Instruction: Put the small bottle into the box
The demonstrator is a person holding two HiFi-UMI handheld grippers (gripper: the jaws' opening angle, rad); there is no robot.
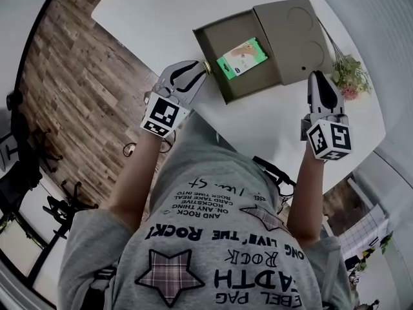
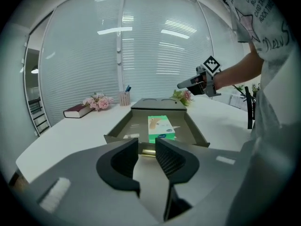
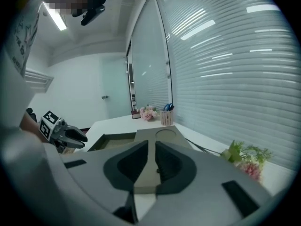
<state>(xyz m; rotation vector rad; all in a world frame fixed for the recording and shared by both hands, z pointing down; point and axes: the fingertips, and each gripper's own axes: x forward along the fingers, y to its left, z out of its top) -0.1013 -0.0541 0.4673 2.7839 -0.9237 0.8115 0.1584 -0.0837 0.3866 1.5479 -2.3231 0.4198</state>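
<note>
White counter (image 1: 161, 11), one box (image 1: 235, 34); left hand-held gripper (image 1: 199, 70) at its 8 o'clock, narrow, one bottle (image 1: 207, 65) at tips; right hand-held gripper (image 1: 317, 77) at 4 o'clock, narrow, empty.

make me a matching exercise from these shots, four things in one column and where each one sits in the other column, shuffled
Things:
1 green packet
2 leafy sprig
3 dark book
4 pen cup

Places:
a left of the pink flowers, left gripper view
b inside the open box
c right of those pink flowers, left gripper view
d on the table beside the box's lid, head view's right

Pairs: 1-b, 2-d, 3-a, 4-c
</note>
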